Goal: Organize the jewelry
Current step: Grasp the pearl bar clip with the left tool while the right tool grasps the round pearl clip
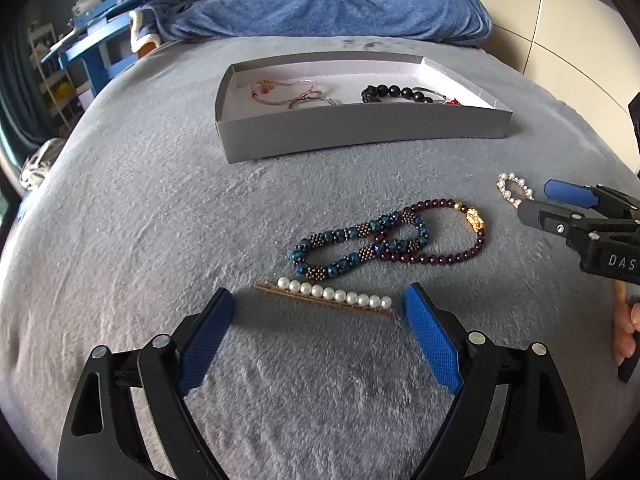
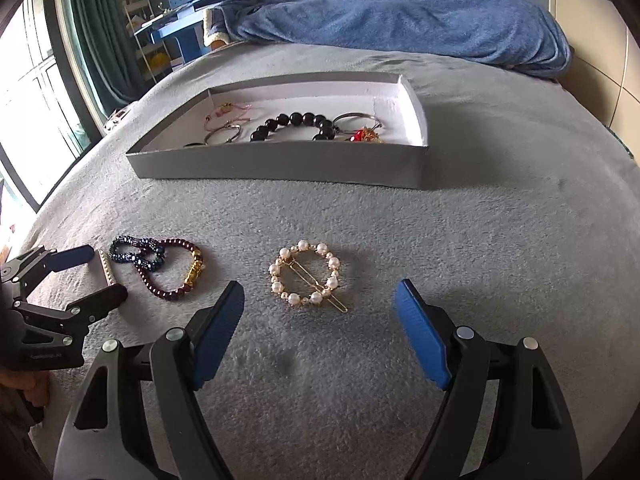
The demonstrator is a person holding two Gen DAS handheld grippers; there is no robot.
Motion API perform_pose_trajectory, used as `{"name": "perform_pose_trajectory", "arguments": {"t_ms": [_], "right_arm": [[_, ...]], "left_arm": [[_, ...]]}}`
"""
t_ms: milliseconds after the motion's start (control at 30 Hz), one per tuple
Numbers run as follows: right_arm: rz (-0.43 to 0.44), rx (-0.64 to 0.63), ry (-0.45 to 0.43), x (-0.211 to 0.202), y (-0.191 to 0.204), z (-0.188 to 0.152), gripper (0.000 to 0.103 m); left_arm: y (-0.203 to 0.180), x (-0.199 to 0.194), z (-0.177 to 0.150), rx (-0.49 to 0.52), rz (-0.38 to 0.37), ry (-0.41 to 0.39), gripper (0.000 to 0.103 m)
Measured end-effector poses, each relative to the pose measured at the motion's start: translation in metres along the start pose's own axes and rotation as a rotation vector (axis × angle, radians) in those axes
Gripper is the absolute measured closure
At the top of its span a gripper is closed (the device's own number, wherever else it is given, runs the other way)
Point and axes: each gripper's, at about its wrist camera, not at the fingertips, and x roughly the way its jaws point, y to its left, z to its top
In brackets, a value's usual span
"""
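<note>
On the grey blanket lie a straight pearl hair clip (image 1: 328, 298), a blue beaded bracelet (image 1: 360, 246) and a purple beaded bracelet (image 1: 448, 236) with a gold charm, overlapping. A round pearl hair clip (image 2: 306, 276) lies to their right, also in the left wrist view (image 1: 514, 190). My left gripper (image 1: 320, 306) is open, its fingers either side of the straight clip, empty. My right gripper (image 2: 320, 300) is open just before the round clip, empty. The grey box (image 2: 280, 164) behind holds a black bead bracelet (image 2: 296, 124), silver bangles and pink cord bracelets.
A blue towel-covered pillow (image 2: 400, 12) lies behind the box. A blue desk with books (image 2: 192, 4) and a window with green curtains (image 2: 92, 40) are at the left. The blanket's edge curves down on both sides.
</note>
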Motion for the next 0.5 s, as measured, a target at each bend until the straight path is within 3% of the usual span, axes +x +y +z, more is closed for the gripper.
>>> {"name": "perform_pose_trajectory", "arguments": {"t_ms": [200, 300, 500], "right_arm": [[-0.02, -0.038, 0.011, 0.011, 0.007, 0.004, 0.032], [-0.019, -0.036, 0.007, 0.013, 0.006, 0.005, 0.038], [-0.011, -0.073, -0.004, 0.012, 0.013, 0.004, 0.055]], "left_arm": [[0.016, -0.006, -0.001, -0.041, -0.012, -0.003, 0.047], [0.024, -0.011, -0.005, -0.048, -0.022, 0.002, 0.053], [0.032, -0.018, -0.011, -0.07, -0.033, 0.012, 0.055]]}}
